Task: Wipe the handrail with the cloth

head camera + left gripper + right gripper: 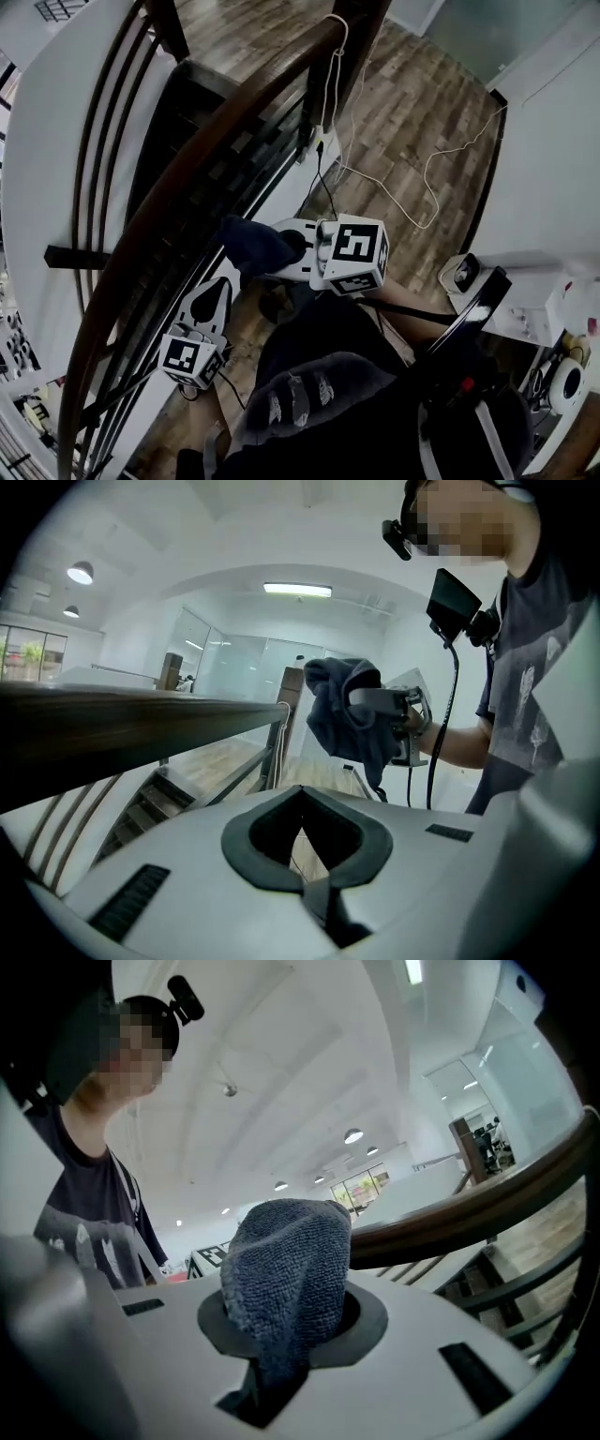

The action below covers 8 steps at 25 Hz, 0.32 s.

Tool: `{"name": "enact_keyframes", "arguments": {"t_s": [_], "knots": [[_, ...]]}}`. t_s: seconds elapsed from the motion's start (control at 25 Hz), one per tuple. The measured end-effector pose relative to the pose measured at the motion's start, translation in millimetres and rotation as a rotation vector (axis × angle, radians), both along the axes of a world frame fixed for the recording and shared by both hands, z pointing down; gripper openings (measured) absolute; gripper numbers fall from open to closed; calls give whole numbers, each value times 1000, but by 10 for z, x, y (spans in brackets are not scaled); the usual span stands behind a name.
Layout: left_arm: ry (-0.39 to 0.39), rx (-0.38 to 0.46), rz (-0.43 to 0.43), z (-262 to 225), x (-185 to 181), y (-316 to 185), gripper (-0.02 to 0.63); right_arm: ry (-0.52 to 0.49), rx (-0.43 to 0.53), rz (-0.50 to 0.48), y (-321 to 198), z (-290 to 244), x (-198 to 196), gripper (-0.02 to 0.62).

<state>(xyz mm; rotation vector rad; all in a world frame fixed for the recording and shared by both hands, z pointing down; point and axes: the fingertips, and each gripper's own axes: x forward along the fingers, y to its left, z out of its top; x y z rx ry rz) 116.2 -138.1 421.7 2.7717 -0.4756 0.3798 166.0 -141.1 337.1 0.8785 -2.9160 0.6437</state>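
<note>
- Dark wooden handrail (187,159) curves from the top of the head view down to the lower left, with thin dark bars (108,112) on its far side and stair steps (234,141) beneath.
- Right gripper (292,249) has its jaws clamped on a bunched dark blue cloth (255,246), held just to the right of the handrail; no view shows them touching.
- Left gripper (214,292) sits lower, close beside the handrail, jaws drawn together at the tips with nothing between them.
- A white cable (412,202) trails across the wood floor (412,84) beyond the grippers and runs up the dark post (352,37).
- The person's dark shirt (319,394) fills the lower middle.
</note>
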Motion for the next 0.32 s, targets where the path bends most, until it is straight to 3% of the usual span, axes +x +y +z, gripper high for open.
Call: {"name": "enact_keyframes", "arguments": {"t_s": [0.12, 0.32], "knots": [[31, -20, -7, -145, 152, 342, 6, -94, -1, -44, 359, -126, 32, 66], [-28, 22, -7, -68, 241, 906, 6, -261, -9, -106, 1022, -241, 133, 66]]}}
